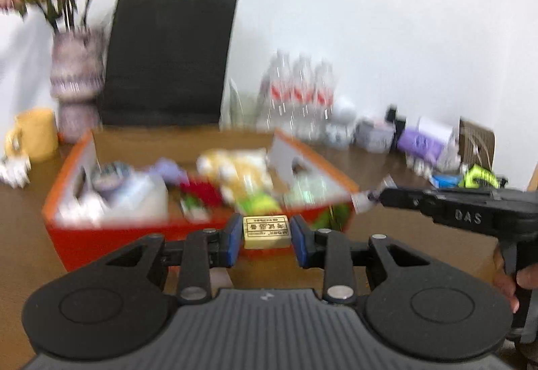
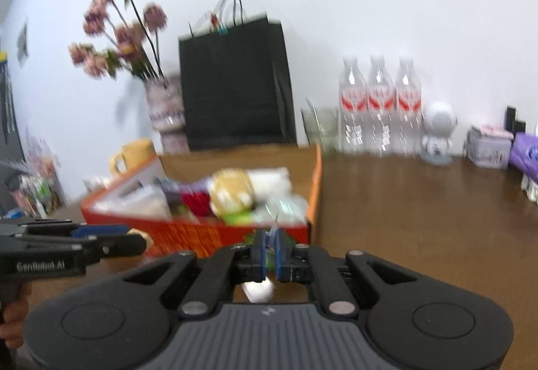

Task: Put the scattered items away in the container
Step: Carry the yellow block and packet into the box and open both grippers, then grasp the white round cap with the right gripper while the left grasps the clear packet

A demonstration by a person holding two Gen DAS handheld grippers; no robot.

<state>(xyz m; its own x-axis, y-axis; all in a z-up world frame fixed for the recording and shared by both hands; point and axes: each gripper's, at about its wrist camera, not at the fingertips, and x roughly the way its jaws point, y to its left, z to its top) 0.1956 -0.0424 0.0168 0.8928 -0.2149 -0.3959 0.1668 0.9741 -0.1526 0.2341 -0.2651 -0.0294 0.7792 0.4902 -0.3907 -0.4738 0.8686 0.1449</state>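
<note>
An orange cardboard box [image 1: 101, 235] stands on the brown table with several items inside, among them a yellow-and-white pack [image 1: 235, 168]. My left gripper [image 1: 266, 235] is shut on a small tan block with printed lettering [image 1: 266, 230], held just in front of the box's near wall. My right gripper [image 2: 269, 249] is shut on a small white tube [image 2: 259, 291]; the tube's thin end sticks up between the blue pads. In the left wrist view the right gripper [image 1: 376, 195] comes in from the right, with the tube [image 1: 361, 200] at the box's right corner. The box [image 2: 215, 232] is blurred.
Behind the box stand a black paper bag [image 1: 168, 60], a vase of pink flowers [image 1: 75, 67] and a yellow mug [image 1: 37, 134]. Three water bottles [image 2: 380, 104], a white figurine [image 2: 437, 134], a tin [image 2: 487, 148] and a purple pack [image 2: 524, 151] line the wall.
</note>
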